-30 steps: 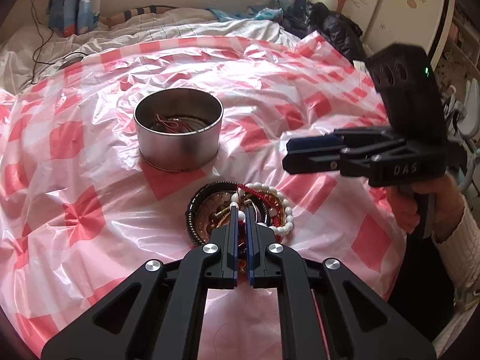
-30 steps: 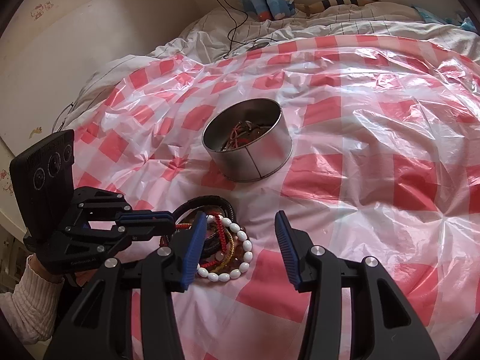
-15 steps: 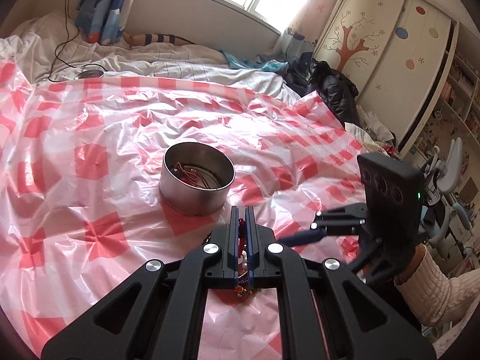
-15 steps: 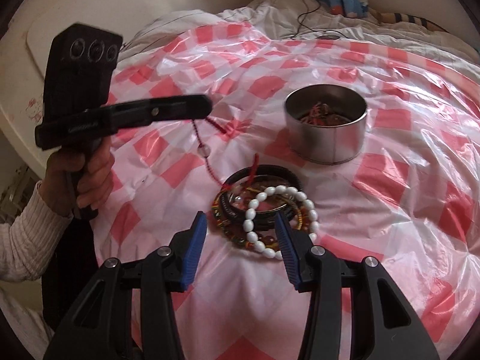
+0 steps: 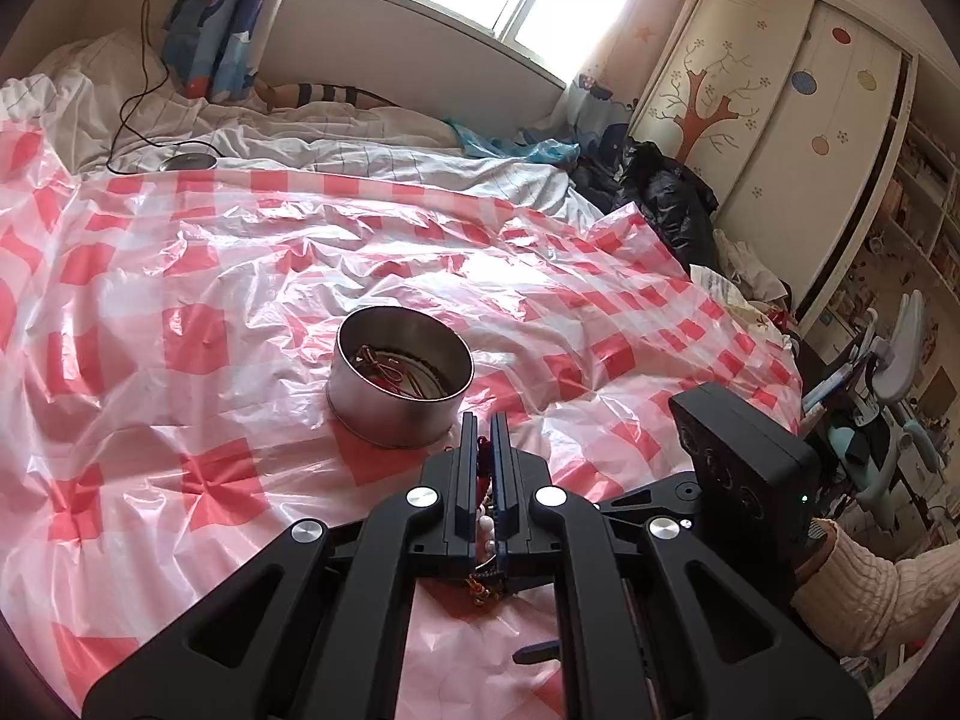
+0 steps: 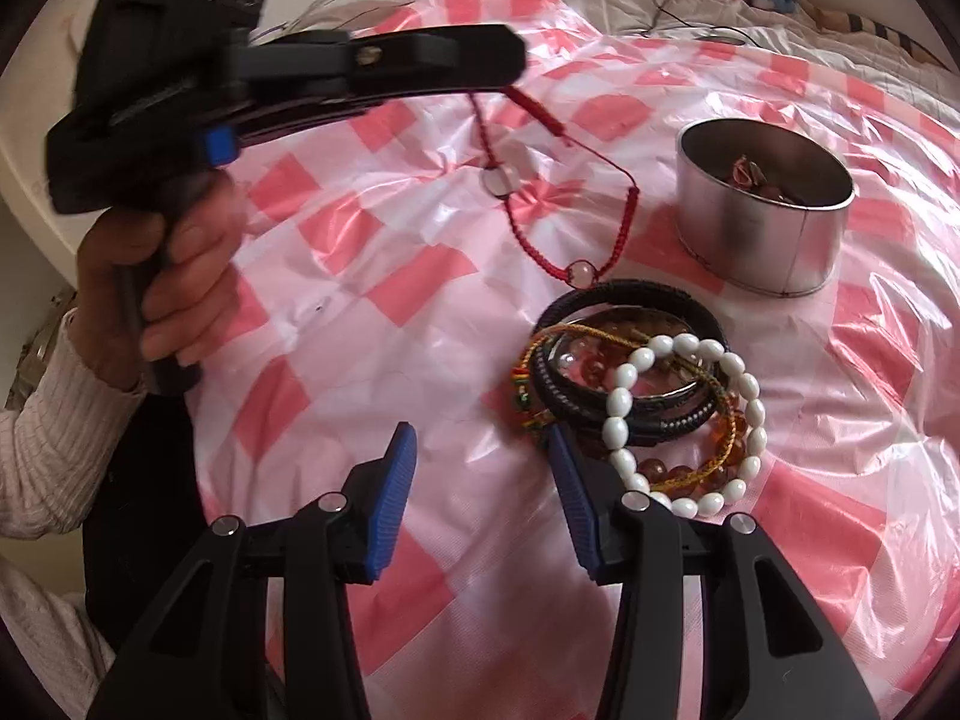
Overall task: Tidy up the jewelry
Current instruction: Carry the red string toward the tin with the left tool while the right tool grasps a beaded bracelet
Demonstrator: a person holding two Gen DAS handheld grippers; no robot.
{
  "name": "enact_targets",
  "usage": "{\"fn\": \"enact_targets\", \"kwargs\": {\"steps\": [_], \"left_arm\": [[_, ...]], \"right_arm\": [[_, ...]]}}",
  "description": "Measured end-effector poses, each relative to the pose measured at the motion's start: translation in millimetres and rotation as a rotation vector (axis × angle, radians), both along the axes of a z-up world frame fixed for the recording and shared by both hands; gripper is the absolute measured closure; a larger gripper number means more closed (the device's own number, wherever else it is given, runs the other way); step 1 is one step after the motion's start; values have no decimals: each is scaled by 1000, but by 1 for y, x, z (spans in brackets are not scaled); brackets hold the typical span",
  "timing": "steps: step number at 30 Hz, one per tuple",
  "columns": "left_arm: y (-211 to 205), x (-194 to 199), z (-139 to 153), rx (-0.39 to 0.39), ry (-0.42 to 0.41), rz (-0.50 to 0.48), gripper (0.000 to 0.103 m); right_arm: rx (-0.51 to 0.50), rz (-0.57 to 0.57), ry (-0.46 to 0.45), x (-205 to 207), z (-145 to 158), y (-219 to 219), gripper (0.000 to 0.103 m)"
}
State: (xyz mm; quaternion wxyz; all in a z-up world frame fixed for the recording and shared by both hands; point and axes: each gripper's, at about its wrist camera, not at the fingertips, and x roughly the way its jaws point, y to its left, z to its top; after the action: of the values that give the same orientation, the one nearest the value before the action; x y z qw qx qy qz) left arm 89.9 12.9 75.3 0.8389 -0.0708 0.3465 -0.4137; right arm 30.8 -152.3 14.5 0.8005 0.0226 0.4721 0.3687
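My left gripper (image 5: 485, 429) is shut on a red cord bracelet (image 6: 543, 180) with clear beads. It holds the bracelet in the air, hanging down over the cloth; in the right wrist view the left gripper (image 6: 510, 69) is at the upper left. A round metal tin (image 5: 399, 381) with jewelry inside stands just beyond it, also seen in the right wrist view (image 6: 762, 228). A pile of bracelets (image 6: 636, 384), with white beads, black bands and amber beads, lies on the cloth. My right gripper (image 6: 483, 456) is open and empty, just left of the pile.
A red and white checked plastic sheet (image 5: 180, 300) covers the bed. Rumpled white bedding (image 5: 360, 144) and a cable lie behind it. A wardrobe (image 5: 780, 90) and clutter stand at the right.
My left gripper has lifted the red cord bracelet out of the pile and raised it higher. My right gripper has drawn back and to the left of the pile, still open.
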Motion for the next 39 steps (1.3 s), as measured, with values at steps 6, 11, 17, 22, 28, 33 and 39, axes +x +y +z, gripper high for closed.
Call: {"fn": "enact_targets", "kwargs": {"steps": [6,11,17,22,28,33,39], "left_arm": [[1,-1,1,-5,0,-1,99],[2,-1,3,-14,-3,4,99],[4,0,5,-21,-4,10,99],[7,2,7,-31,-4,27,99],[19,4,8,-54,-7,65,99],[24,5,12,-67,-12,79,99],[19,6,13,-63,-8,69,99]], "right_arm": [[33,-42,-9,11,-4,4,57],[16,-53,-49,18,-7,18,56],[39,-63,-10,29,-16,23,69],[47,-55,-13,29,-14,23,93],[216,-11,-19,21,7,8,93],[431,-52,-11,23,25,-29,93],[659,-118,-49,26,46,-69,93]]}}
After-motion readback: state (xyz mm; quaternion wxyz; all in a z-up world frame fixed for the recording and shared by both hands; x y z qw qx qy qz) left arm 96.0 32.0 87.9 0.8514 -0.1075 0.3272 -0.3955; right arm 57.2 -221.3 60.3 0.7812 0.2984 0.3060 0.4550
